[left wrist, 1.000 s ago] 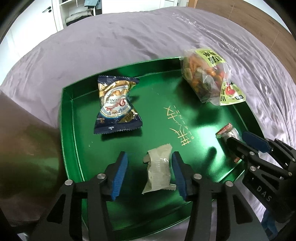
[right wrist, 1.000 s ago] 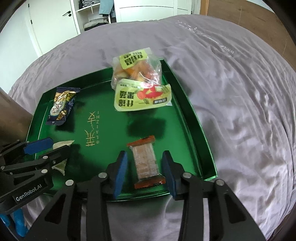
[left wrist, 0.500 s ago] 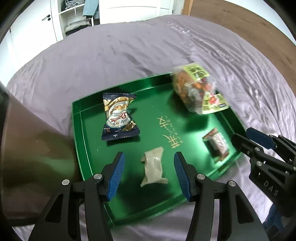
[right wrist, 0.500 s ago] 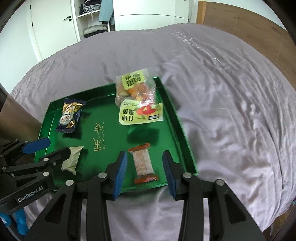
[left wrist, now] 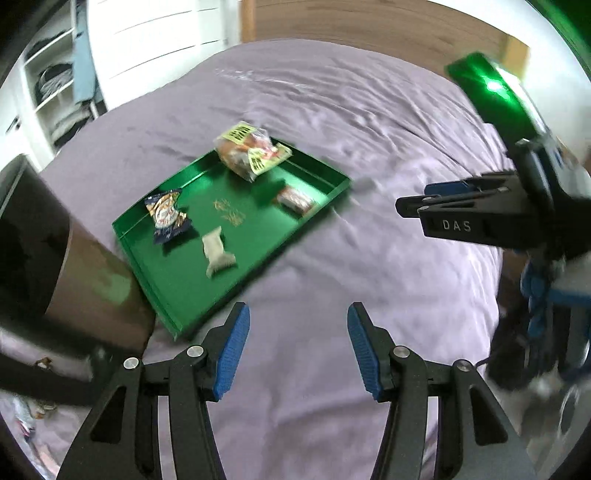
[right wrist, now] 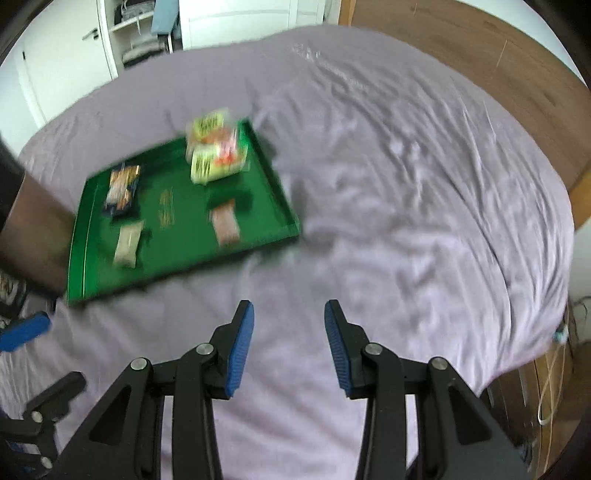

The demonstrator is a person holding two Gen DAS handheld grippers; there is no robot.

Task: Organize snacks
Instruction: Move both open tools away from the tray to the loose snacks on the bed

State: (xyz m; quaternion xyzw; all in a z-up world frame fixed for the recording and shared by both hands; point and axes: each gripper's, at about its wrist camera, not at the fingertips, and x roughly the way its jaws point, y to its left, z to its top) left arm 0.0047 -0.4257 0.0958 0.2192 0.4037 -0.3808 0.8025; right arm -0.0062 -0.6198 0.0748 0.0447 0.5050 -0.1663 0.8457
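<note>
A green tray [left wrist: 258, 254] [right wrist: 173, 254] lies on the purple bed. On it are a dark blue snack bag [left wrist: 168, 216] [right wrist: 122, 190], a pale wrapped snack [left wrist: 218, 254] [right wrist: 127, 245], a red-ended bar [left wrist: 295, 199] [right wrist: 225, 223] and a clear bag of mixed snacks with yellow labels [left wrist: 251, 149] [right wrist: 214, 153]. My left gripper [left wrist: 297, 350] is open and empty over the bedsheet, well in front of the tray. My right gripper [right wrist: 289, 347] is open and empty, also back from the tray; it shows at the right of the left wrist view [left wrist: 424, 199].
The purple bedsheet [right wrist: 406, 184] spreads around the tray. A brown bedside surface [left wrist: 85, 280] stands left of the tray. White wardrobe with shelves [right wrist: 140, 33] is behind the bed, wooden floor [right wrist: 498, 55] to the right.
Both grippers have pulled back and up from the tray, leaving the pale snack and the red-ended bar lying on it. The tray now looks smaller and farther away.
</note>
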